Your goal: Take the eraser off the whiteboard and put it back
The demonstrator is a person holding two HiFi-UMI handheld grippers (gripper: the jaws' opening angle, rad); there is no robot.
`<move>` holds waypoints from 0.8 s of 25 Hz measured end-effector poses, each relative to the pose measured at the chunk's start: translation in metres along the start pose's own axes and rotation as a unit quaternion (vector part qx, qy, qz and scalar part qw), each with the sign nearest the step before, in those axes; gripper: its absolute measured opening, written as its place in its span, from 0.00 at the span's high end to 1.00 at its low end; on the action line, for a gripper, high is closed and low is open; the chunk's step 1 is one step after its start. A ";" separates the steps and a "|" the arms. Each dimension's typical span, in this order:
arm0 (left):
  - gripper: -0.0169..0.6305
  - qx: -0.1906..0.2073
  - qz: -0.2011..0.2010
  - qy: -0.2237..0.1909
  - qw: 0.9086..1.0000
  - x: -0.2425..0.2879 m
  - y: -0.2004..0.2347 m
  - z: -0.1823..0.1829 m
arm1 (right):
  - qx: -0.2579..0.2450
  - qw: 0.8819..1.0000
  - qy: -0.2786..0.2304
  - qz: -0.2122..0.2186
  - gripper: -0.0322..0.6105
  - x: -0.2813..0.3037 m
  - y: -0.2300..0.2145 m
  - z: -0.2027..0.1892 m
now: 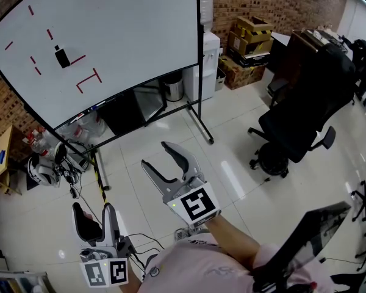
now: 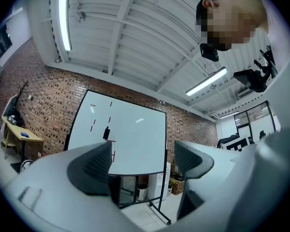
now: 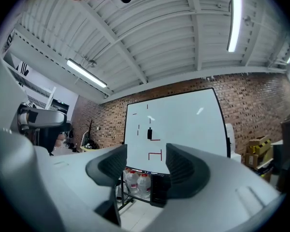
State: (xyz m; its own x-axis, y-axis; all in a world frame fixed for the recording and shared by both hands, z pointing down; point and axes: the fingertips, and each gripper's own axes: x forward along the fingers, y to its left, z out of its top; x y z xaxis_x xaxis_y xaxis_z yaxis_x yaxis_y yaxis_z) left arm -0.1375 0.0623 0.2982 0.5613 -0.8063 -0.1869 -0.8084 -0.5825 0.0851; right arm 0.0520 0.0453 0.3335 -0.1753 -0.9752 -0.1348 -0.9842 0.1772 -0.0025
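Note:
A black eraser (image 1: 62, 57) sticks to the whiteboard (image 1: 128, 29) among short red marker lines, across the room from me. The left gripper view shows the eraser (image 2: 106, 133) small and distant, and in the right gripper view the eraser (image 3: 150, 134) sits above the jaws. My right gripper (image 1: 157, 154) is held out toward the board, its jaws a little apart with nothing between them. Lower left, my left gripper (image 1: 93, 209) stands open and empty. Both are far from the board.
The whiteboard stands on a wheeled black frame (image 1: 201, 124) with water bottles (image 1: 88, 127) and a bin (image 1: 174, 87) under it. A water dispenser (image 1: 208, 54) and cardboard boxes (image 1: 247, 41) stand to its right, a black office chair (image 1: 299, 121) further right. Cables (image 1: 73, 176) lie on the floor at left.

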 end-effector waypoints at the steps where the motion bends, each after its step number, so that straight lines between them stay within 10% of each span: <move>1: 0.36 0.001 0.001 0.000 1.000 -0.002 0.000 0.000 | 0.002 1.000 -0.002 0.001 0.56 -0.001 0.001 0.000; 20: 0.36 0.002 0.019 -0.004 1.000 -0.012 0.013 0.004 | 0.000 1.000 -0.008 0.010 0.52 0.000 0.006 0.001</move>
State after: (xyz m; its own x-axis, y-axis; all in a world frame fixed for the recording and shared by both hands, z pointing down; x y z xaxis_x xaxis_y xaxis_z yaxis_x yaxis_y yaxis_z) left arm -0.1553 0.0654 0.2980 0.5280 -0.8274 -0.1912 -0.8303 -0.5503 0.0885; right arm 0.0466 0.0469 0.3324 -0.1954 -0.9692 -0.1497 -0.9803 0.1977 -0.0004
